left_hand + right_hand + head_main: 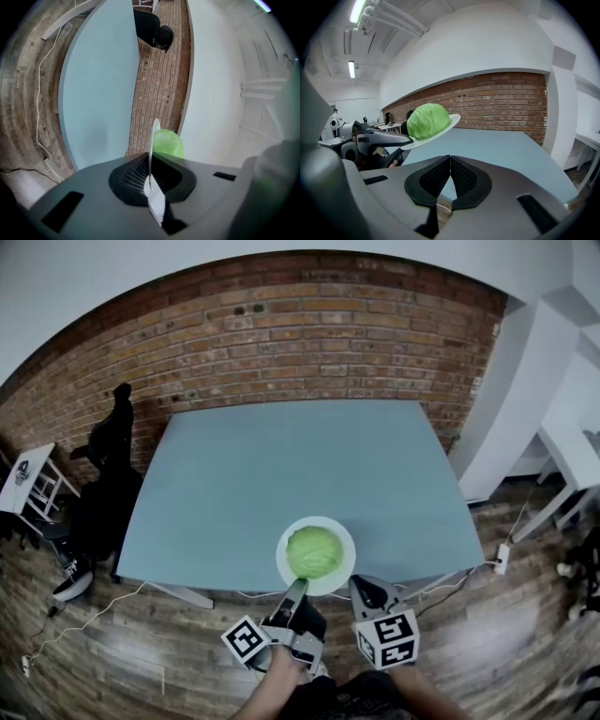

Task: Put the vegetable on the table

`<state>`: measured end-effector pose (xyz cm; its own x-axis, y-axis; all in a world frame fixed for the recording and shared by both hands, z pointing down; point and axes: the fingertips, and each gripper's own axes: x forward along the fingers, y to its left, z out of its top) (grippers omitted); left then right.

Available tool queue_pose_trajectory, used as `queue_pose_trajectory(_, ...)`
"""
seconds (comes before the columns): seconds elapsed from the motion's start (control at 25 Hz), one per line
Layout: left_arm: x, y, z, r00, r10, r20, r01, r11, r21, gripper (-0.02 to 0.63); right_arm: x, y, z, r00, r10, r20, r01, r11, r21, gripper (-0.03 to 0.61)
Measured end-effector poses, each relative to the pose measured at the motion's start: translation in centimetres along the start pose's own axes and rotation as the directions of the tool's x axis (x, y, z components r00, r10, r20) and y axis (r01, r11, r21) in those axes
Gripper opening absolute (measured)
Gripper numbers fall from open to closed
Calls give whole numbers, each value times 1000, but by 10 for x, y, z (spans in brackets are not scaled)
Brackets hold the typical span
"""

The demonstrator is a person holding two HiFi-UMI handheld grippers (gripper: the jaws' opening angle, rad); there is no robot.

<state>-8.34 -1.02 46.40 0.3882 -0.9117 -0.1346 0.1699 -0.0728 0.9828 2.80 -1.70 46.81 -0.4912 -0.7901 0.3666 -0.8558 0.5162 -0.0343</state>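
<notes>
While the left claw [297, 591] is clamped onto the near rim of a white plate [343, 570], the cabbage [313, 551] just sits in the middle of that plate, a round pale green head that takes up most of it. From the head view the plate hangs over the near edge of the blue-grey counter [281, 465], a bit right of centre. In the right gripper view the plate looks clear of the counter and tipped, with its far rim higher than the pinched side. The left gripper view shows the plate edge-on, running straight in between the two jaws, with the cabbage bulging out on the right of it. The right claw [362, 585] is just beside the left one, close to the plate's near right rim. I can't tell if it actually touches the plate, but its jaws are pressed together with nothing in them. Behind the counter is a brick wall [281, 324], and a black office chair [108, 474] stands off the counter's left end.
</notes>
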Motion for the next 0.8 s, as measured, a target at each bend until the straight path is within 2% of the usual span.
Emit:
queue_pose_trajectory(0.32,3,9,7,999,19,-26,-18,1000,12,9,13,7,5,1000,-8,9,8,1000,-9,8)
queue_pose_trajectory(0.8,16,20,25,999,36,-14,-36,999,16,9,34,-2,6,1000,-11,17,11,1000,-6,8)
